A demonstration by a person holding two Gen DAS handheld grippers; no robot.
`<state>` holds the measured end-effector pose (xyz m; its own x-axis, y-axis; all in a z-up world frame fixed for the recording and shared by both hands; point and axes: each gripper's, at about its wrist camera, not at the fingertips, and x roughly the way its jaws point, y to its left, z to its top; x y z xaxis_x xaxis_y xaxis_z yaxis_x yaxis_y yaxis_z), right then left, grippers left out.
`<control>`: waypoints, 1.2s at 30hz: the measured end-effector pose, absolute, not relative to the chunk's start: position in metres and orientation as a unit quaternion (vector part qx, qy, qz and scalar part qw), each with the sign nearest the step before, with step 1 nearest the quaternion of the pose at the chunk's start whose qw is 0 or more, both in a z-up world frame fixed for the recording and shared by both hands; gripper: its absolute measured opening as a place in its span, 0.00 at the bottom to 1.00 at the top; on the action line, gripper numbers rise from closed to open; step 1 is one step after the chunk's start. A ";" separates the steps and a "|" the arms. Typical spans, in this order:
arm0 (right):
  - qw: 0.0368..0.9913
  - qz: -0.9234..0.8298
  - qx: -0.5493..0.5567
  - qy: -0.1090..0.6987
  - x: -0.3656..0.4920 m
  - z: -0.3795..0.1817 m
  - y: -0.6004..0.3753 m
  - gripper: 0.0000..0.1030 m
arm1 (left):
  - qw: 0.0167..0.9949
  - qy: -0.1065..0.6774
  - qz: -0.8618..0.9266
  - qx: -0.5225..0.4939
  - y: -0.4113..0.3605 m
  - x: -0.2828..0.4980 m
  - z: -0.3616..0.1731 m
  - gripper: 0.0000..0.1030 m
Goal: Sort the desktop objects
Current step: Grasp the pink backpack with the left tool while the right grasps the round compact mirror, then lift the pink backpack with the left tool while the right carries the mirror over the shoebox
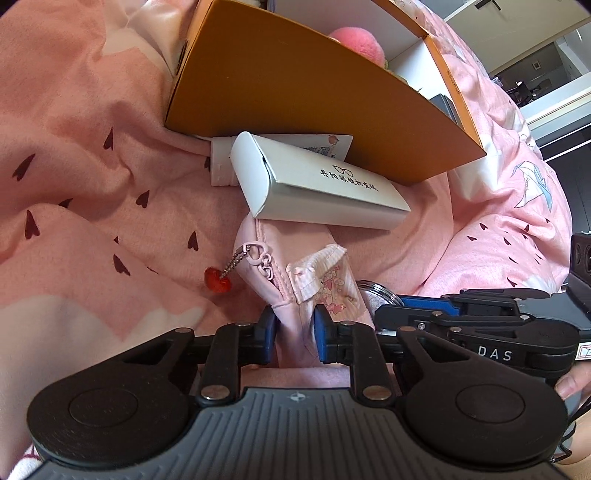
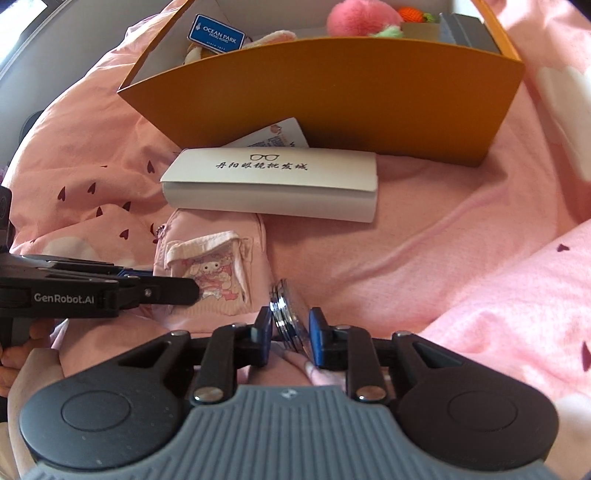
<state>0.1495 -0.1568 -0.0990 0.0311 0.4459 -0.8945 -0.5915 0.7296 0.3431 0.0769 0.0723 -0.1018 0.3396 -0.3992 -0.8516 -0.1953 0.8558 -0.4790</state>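
A pink pouch (image 1: 314, 273) with a cartoon pocket and a red heart charm (image 1: 218, 281) lies on the pink bedding. My left gripper (image 1: 295, 323) is shut on the pouch's near edge, with fabric pinched between the blue pads. In the right wrist view the same pouch (image 2: 214, 266) sits left of centre with the left gripper (image 2: 173, 284) on it. My right gripper (image 2: 290, 326) is shut on a round silver disc (image 2: 280, 302), held on edge and tilted. That disc (image 1: 376, 295) also shows beside the right gripper (image 1: 391, 308) in the left wrist view.
A white glasses case (image 2: 273, 184) lies just beyond the pouch, over a white tube (image 1: 221, 162) and a card (image 2: 275, 136). Behind stands an open orange box (image 2: 332, 103) holding a pink plush (image 2: 354, 18), a blue card (image 2: 216, 33) and other items. Rumpled pink bedding (image 2: 461, 240) spreads around.
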 end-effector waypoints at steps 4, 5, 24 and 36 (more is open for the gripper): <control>0.717 0.354 -0.064 0.597 0.151 -0.103 -0.158 0.24 | 0.765 0.578 -0.050 -0.281 0.072 0.086 -0.114 0.30; 0.718 0.353 -0.067 0.596 0.151 -0.103 -0.158 0.25 | 0.761 0.580 -0.045 -0.286 0.072 0.088 -0.118 0.31; 0.737 0.359 -0.095 0.564 0.144 -0.089 -0.160 0.15 | 0.756 0.587 -0.026 -0.288 0.071 0.087 -0.122 0.28; 0.764 0.366 -0.088 0.524 0.148 -0.051 -0.173 0.14 | 0.789 0.575 -0.047 -0.209 0.067 0.061 -0.076 0.17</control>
<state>0.1484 -0.1730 -0.0511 0.1820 0.4670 -0.8653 -0.6509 0.7168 0.2499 0.0614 0.0671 -0.0759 0.3341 -0.3152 -0.8883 -0.1666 0.9078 -0.3848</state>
